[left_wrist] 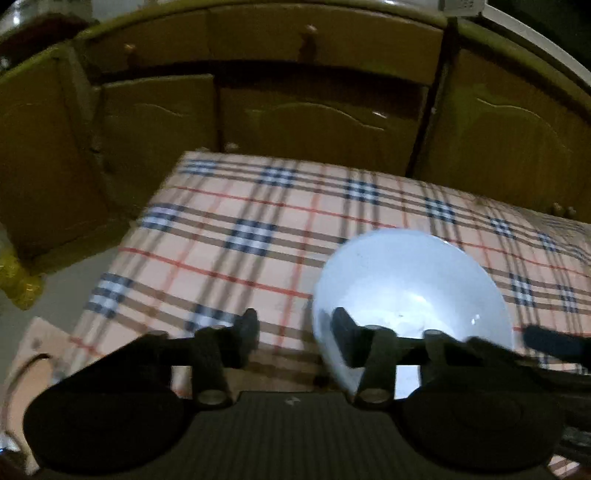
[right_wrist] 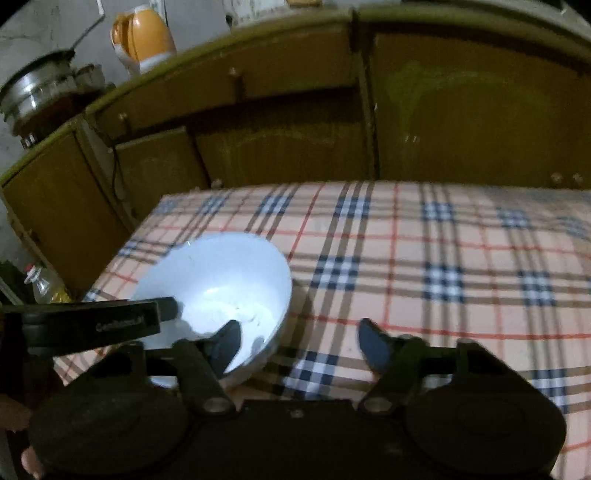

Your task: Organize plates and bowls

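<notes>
On the checked tablecloth (left_wrist: 229,236), one white bowl (left_wrist: 410,280) sits, seemingly straddled by both parted grippers.

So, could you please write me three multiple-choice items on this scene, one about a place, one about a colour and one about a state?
1. Where does the white bowl stand?
A. On the checked tablecloth
B. On the cupboard top
C. On the floor

2. What colour is the jug on the counter behind the table?
A. Green
B. Orange and white
C. Black

3. How does the right gripper stand to the bowl's rim?
A. Shut tight on nothing, far from the bowl
B. Jaws apart, one finger inside the bowl and one outside
C. Both fingers inside the bowl

Answers:
1 A, the bowl sits on the plaid cloth in both wrist views.
2 B, its body is orange with a white base.
3 B, the inner finger lies over the bowl's inside, the other over the cloth, with a gap between them.
</notes>
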Available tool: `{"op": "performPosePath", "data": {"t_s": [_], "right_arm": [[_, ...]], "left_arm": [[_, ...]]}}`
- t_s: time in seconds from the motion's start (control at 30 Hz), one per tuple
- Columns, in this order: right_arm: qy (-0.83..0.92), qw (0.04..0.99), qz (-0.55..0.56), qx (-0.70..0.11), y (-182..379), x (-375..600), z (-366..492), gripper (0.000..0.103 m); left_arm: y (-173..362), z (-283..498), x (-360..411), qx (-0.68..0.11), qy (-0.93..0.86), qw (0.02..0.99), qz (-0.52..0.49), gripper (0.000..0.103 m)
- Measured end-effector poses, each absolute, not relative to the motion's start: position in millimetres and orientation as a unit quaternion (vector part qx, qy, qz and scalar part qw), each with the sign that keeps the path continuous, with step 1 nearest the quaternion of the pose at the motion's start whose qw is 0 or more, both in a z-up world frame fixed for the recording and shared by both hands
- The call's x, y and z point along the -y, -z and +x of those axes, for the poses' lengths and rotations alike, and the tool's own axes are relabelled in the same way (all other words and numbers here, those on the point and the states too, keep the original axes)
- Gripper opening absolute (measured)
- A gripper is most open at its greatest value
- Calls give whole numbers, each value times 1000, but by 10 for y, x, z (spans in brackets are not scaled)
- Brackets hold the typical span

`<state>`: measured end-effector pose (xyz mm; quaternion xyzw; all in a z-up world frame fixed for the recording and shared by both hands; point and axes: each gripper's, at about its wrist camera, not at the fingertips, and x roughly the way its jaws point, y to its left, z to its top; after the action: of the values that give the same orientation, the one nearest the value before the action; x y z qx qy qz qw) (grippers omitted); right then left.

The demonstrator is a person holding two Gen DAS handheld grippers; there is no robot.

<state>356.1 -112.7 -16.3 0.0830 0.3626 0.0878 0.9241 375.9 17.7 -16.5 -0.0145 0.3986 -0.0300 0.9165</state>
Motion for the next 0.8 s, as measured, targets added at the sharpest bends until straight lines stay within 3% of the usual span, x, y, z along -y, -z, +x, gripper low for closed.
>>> {"op": "performPosePath", "data": {"t_s": [0.03,0.07,0.1,0.37,0.8], "right_arm": [[-97,922,90,-364,194,1115,3606,58],[-107,920,99,-363,201,1113,3624,40],[-115,920,102,-360,186,1097,3623,29],[-103,922,106,-357,57,1189,3352,22],[-86,947,106,-290,-711,1642,2427,21]], "left_arm": [[171,3759,-179,-396,39,917,-24,27],[162,3749,-168,-396,45,917,-30,22],[152,3732,-144,-396,49,916,-31,15],[0,3452,-8,-390,48,919,-25,11],[-690,2609,467,-329,68,942,0,11]]}}
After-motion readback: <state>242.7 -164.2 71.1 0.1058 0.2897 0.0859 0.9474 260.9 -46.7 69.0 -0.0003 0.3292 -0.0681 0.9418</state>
